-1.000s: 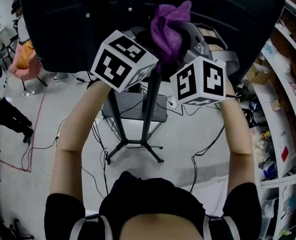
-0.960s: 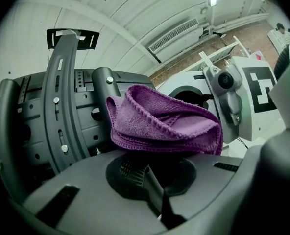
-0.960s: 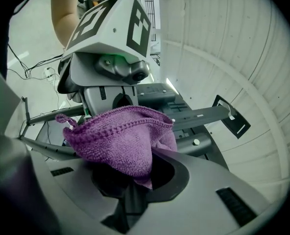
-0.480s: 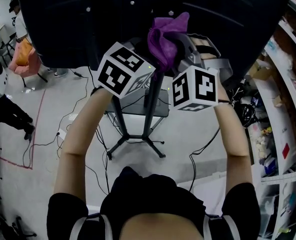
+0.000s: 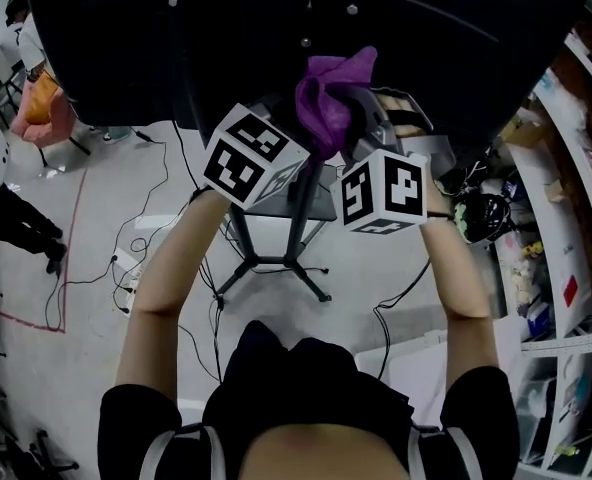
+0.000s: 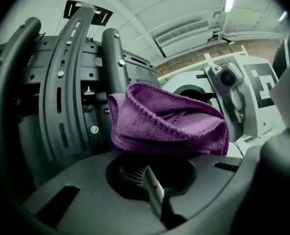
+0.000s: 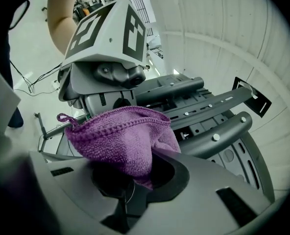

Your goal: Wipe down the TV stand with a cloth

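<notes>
The purple cloth [image 5: 328, 98], bunched near the top bracket of the TV stand [image 5: 301, 203] with contact unclear, is pinched in the right gripper [image 7: 129, 182], its lower end hidden between the jaws, while the left gripper [image 6: 155, 192] beside it is closed, empty.

Both arms were raised. Left gripper [image 5: 255, 157] and right gripper [image 5: 385, 190] sat close together against the black TV back [image 5: 156, 48], with the purple cloth [image 5: 328, 93] bunched between them above the TV stand pole [image 5: 301, 208]. Cables [image 5: 394, 308] lay on the floor [image 5: 86, 298].
</notes>
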Motion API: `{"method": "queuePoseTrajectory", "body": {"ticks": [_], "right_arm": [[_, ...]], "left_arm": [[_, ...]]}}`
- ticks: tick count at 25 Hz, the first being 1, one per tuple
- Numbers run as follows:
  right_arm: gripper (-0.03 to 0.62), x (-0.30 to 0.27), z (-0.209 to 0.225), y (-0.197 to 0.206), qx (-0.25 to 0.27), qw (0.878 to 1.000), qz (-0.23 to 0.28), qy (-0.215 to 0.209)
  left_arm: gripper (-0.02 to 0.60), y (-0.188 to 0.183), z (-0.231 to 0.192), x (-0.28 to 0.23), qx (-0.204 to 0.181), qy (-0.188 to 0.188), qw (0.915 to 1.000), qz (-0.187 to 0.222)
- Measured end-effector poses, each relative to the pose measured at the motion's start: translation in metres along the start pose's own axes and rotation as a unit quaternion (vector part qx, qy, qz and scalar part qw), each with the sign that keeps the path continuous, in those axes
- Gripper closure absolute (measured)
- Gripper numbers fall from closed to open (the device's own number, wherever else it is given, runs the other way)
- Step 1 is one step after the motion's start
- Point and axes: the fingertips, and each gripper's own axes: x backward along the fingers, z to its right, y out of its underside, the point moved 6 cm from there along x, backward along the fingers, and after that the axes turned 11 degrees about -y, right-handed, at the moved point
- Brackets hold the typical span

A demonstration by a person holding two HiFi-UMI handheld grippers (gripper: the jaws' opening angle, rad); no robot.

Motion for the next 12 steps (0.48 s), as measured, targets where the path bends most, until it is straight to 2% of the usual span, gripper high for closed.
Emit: {"method": "queuePoseTrajectory", "body": {"ticks": [12], "right_arm": [[0.530, -0.026, -0.055, 0.016, -0.047, 0.997, 0.000, -0.057]], "left_arm": [[0.575, 0.063, 0.022, -0.012, 0.019, 0.000, 0.9990, -0.041]]}}
